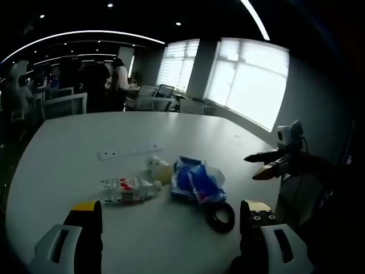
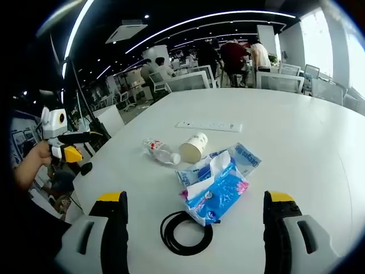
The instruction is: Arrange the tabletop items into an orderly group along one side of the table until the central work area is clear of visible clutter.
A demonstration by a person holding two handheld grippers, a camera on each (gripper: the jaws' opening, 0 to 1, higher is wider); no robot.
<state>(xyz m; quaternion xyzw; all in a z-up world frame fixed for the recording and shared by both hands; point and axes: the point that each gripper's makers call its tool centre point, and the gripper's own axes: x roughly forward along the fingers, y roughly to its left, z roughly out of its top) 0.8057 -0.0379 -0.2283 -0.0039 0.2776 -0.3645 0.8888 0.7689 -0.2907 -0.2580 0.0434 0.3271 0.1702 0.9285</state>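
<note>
Both tongs are hanging released, grasping nothing: left tongs [image 1: 171, 220], right tongs [image 2: 194, 214]. Bottle [image 2: 161, 150], cup [image 2: 194, 147], blue packets [image 2: 219, 177] and black cable [image 2: 183, 231] are cluttering mid-desk [image 2: 296, 131]. Risk: the lying bottle and cup rolling if nudged. Packet contents are staying unreadable.

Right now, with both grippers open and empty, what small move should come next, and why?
Probably ease the right gripper forward and down onto the black cable coil. It lies flat between its open jaws, nearest of the clutter, just before the blue tissue pack.
</note>
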